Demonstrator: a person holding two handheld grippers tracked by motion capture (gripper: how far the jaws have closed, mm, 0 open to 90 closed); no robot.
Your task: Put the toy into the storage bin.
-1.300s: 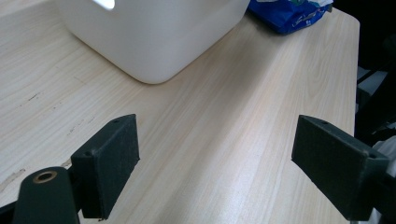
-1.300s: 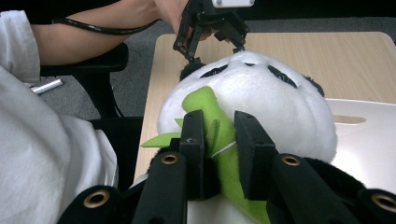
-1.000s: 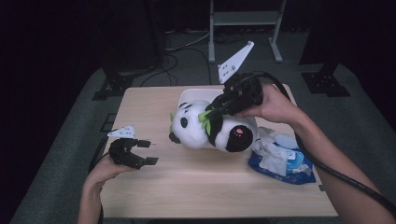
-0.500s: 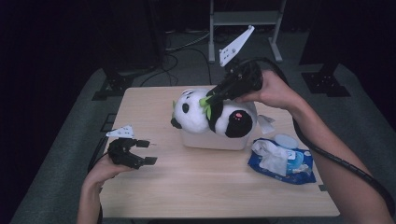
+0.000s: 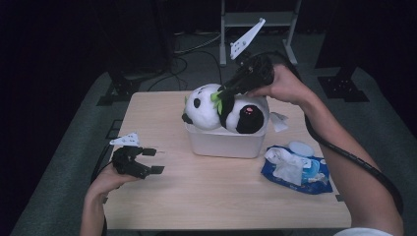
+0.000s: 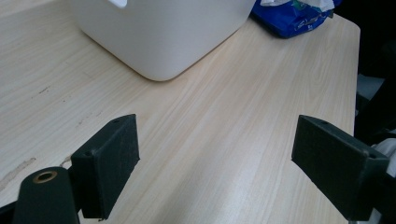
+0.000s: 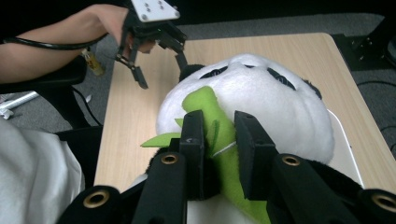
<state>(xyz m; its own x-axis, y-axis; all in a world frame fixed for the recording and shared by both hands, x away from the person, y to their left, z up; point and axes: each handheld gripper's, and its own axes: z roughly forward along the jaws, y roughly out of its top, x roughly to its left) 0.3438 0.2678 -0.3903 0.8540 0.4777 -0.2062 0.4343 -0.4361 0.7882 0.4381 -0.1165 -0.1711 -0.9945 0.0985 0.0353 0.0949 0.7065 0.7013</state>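
Wooden table [image 5: 221,196], dark room: panda [image 5: 223,110] sat in the white bin [image 5: 223,143].
Right gripper [image 5: 223,94] pinched its green leaf [image 7: 219,135]; left gripper [image 5: 153,161], jaws wide, rested near the table's left edge, holding nothing.

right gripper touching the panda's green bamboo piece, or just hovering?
Touching. In the right gripper view the right gripper has both jaws pressed against the green bamboo piece of the panda plush, no gap visible.
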